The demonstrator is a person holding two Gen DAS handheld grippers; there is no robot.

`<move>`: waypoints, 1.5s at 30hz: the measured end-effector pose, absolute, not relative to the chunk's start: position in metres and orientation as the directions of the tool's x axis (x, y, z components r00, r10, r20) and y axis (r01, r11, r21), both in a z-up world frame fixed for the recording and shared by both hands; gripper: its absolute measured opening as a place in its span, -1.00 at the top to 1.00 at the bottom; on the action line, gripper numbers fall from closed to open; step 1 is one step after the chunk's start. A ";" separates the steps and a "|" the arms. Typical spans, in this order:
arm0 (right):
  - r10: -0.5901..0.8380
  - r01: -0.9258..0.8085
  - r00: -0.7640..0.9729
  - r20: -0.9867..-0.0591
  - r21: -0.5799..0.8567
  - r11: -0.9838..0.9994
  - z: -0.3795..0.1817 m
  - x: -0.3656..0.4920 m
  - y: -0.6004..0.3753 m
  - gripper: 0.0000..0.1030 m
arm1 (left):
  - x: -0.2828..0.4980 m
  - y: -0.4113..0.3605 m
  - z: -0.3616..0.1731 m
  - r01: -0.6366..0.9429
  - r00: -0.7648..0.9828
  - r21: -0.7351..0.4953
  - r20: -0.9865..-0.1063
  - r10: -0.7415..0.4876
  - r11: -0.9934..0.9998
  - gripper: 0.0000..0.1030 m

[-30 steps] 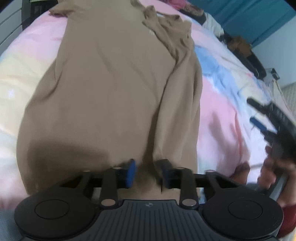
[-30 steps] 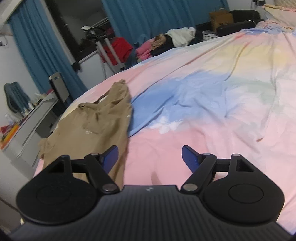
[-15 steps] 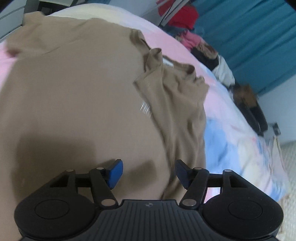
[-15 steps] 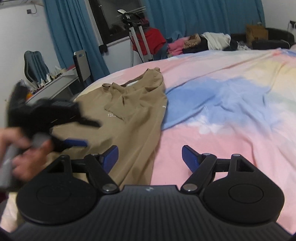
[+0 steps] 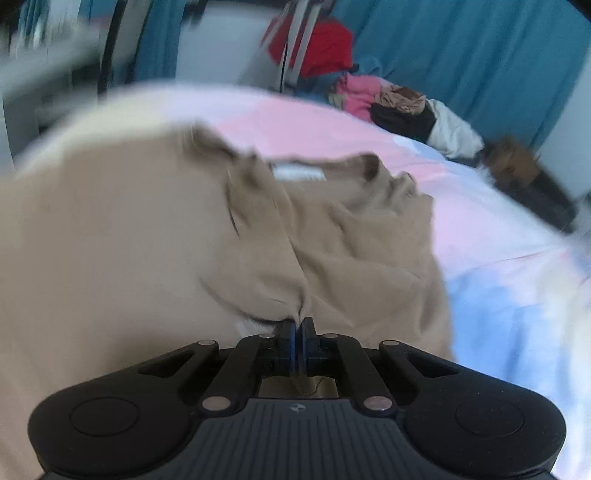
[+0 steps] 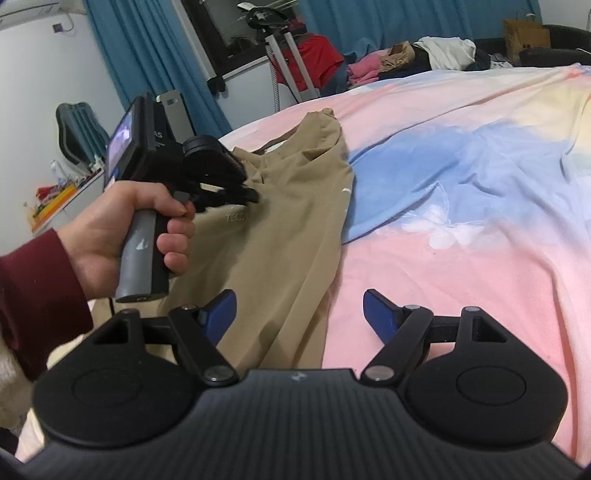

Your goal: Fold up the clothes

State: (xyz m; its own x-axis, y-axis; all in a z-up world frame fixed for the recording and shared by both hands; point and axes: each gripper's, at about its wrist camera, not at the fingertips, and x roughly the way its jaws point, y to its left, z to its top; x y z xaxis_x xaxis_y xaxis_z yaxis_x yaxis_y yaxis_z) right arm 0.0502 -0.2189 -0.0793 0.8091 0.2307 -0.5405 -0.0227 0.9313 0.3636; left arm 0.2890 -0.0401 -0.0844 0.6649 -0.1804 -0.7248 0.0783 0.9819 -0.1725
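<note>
A tan shirt (image 5: 122, 236) lies spread on the bed, its collar end toward the far side and one sleeve folded over the body. My left gripper (image 5: 297, 334) is shut on a pinched fold of the tan shirt near its middle; the left wrist view is blurred by motion. In the right wrist view the same tan shirt (image 6: 280, 236) lies left of centre, and the left gripper (image 6: 251, 195), held by a hand in a dark red sleeve (image 6: 33, 295), bites the cloth near some printed lettering. My right gripper (image 6: 299, 314) hangs open over the shirt's right edge, holding nothing.
The bed sheet (image 6: 461, 221) is pink, blue and yellow and stretches far to the right. A pile of clothes (image 6: 413, 59) lies at the far edge near blue curtains (image 6: 369, 18). A desk (image 6: 62, 199) and chair (image 6: 77, 125) stand to the left.
My left gripper moved forward along the shirt toward the collar and shut on a fold of it. The right gripper stayed open and swung left, so the shirt fills more of its view.
</note>
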 end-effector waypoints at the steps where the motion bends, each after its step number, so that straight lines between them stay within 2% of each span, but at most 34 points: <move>1: 0.230 -0.019 0.809 -0.541 0.368 0.930 -0.080 0.051 -0.220 -0.50 | 0.292 -0.042 -0.084 0.073 0.677 -0.129 -0.722 -0.144 0.989 0.93; 3: 0.229 -0.010 0.809 -0.542 0.377 0.926 -0.082 0.052 -0.222 -0.50 | 0.291 -0.039 -0.086 0.067 0.679 -0.116 -0.722 -0.130 0.991 0.92; 5: 0.228 -0.002 0.809 -0.542 0.385 0.923 -0.083 0.054 -0.223 -0.50 | 0.288 -0.034 -0.089 0.063 0.673 -0.135 -0.726 -0.142 0.989 0.77; 6: 0.228 0.002 0.809 -0.543 0.390 0.921 -0.084 0.055 -0.224 -0.50 | 0.287 -0.032 -0.090 0.062 0.670 -0.145 -0.728 -0.148 0.988 0.76; 9: 0.226 0.005 0.813 -0.537 0.394 0.919 -0.084 0.055 -0.226 -0.50 | 0.266 -0.021 -0.087 0.076 0.647 -0.162 -0.742 -0.173 0.984 0.38; 11: 0.222 0.007 0.819 -0.529 0.396 0.918 -0.082 0.054 -0.227 -0.50 | 0.242 -0.007 -0.083 0.084 0.613 -0.204 -0.761 -0.212 0.975 -0.02; 14: 0.221 0.015 0.826 -0.518 0.412 0.911 -0.079 0.052 -0.232 -0.50 | 0.186 0.019 -0.078 0.093 0.545 -0.292 -0.785 -0.294 0.952 -0.13; 17: 0.223 0.018 0.838 -0.497 0.434 0.901 -0.073 0.046 -0.237 -0.50 | 0.127 0.042 -0.077 0.075 0.473 -0.355 -0.810 -0.346 0.932 -0.16; 23: 0.219 0.022 0.857 -0.466 0.457 0.889 -0.058 0.028 -0.243 -0.50 | 0.036 0.065 -0.086 0.042 0.346 -0.374 -0.864 -0.365 0.926 -0.24; 29: 0.217 0.027 0.858 -0.466 0.461 0.887 -0.050 0.003 -0.243 -0.50 | 0.013 0.060 -0.088 0.084 0.290 -0.342 -0.890 -0.351 0.936 -0.22; 32: 0.215 0.029 0.854 -0.474 0.456 0.889 -0.048 -0.008 -0.242 -0.50 | 0.005 0.057 -0.089 0.108 0.266 -0.326 -0.901 -0.344 0.939 -0.07; 33: 0.216 0.026 0.854 -0.473 0.453 0.891 -0.047 -0.012 -0.241 -0.50 | 0.002 0.056 -0.089 0.116 0.258 -0.321 -0.904 -0.341 0.940 0.02; 35: 0.213 0.018 0.856 -0.470 0.440 0.898 -0.044 -0.017 -0.238 -0.50 | -0.004 0.054 -0.089 0.132 0.242 -0.311 -0.910 -0.335 0.941 0.57; 37: 0.207 0.010 0.857 -0.472 0.415 0.910 -0.043 -0.019 -0.233 -0.50 | -0.009 0.053 -0.089 0.147 0.231 -0.306 -0.914 -0.334 0.940 0.88; 45: 0.197 -0.006 0.858 -0.474 0.375 0.927 -0.040 -0.021 -0.226 -0.50 | -0.025 0.060 -0.066 0.141 0.255 -0.323 -0.902 -0.350 0.936 0.93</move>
